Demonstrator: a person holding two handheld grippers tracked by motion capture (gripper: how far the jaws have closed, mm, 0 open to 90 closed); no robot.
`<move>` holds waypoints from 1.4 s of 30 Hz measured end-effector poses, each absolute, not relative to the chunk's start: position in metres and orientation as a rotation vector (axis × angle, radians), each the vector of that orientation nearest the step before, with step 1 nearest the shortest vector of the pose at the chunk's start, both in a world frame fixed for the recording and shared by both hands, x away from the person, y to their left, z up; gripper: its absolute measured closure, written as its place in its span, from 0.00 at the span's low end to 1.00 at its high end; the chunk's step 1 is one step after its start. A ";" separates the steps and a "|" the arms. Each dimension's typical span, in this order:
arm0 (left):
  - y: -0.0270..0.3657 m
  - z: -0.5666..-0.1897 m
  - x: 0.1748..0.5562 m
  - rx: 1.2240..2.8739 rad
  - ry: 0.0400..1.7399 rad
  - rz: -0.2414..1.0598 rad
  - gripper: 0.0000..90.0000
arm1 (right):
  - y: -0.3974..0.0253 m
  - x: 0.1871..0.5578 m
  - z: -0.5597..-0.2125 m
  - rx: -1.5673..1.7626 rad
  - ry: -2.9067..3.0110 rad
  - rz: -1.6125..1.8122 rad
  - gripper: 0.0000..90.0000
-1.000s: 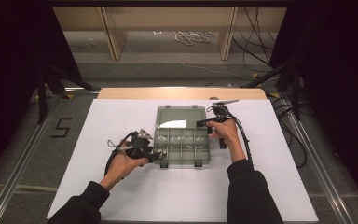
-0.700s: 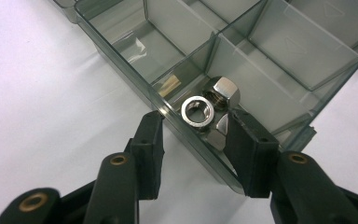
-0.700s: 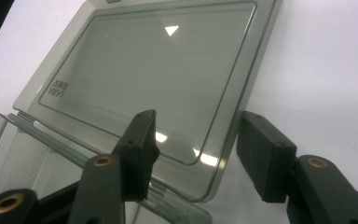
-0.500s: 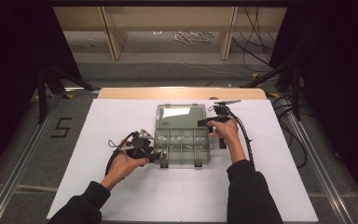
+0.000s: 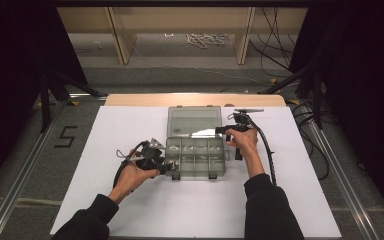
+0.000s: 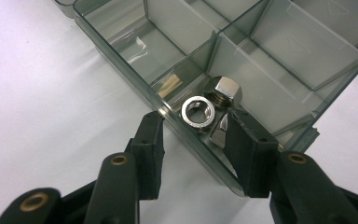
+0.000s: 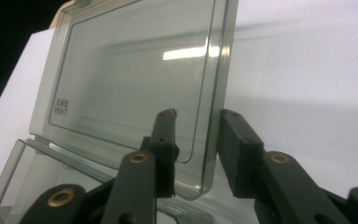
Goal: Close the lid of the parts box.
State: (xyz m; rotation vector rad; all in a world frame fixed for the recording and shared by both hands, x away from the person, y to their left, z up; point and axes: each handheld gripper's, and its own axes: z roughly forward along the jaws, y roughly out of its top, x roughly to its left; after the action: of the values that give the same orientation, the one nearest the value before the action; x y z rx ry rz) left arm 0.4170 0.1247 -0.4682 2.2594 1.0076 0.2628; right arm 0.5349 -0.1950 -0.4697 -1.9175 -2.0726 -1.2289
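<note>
Lid (image 7: pixel 135 88) has swung further back — right tongs (image 7: pixel 196 149) straddle its edge, left tongs (image 6: pixel 193 154) apart astride box wall (image 6: pixel 186 135).

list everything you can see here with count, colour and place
organiser box: 1, clear grey plastic, middle of table, compartments open
lid: 1, clear grey, hinged at box's far side, raised, its edge between the right gripper's jaws
nuts: about 3, silver, in the corner compartment by the left gripper
table: 1, white top
rope: 1 bundle, white, on floor beyond table
numeral 5: 1, black, on floor at left
left gripper: 1, black, jaws astride the box wall, open
right gripper: 1, black, at the lid edge
hands: 2, dark sleeves
</note>
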 end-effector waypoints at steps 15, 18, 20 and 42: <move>0.126 -0.468 0.418 2.263 0.998 0.265 0.64 | -0.201 0.528 -0.471 -1.841 -2.174 -1.455 0.85; 0.126 -0.468 0.418 2.263 0.997 0.260 0.64 | -0.200 0.524 -0.469 -1.878 -2.142 -1.443 0.86; 0.127 -0.468 0.418 2.263 0.996 0.259 0.64 | -0.201 0.523 -0.470 -1.846 -2.193 -1.476 0.86; 0.126 -0.468 0.417 2.265 0.998 0.250 0.64 | -0.201 0.504 -0.471 -1.785 -2.380 -1.642 0.93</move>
State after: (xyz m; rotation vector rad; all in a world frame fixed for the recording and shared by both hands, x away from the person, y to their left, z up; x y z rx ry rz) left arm 0.4171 0.1263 -0.4684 2.2651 0.9981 0.2502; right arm 0.5042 -0.2013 -0.4711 -1.7851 -2.3803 -1.6416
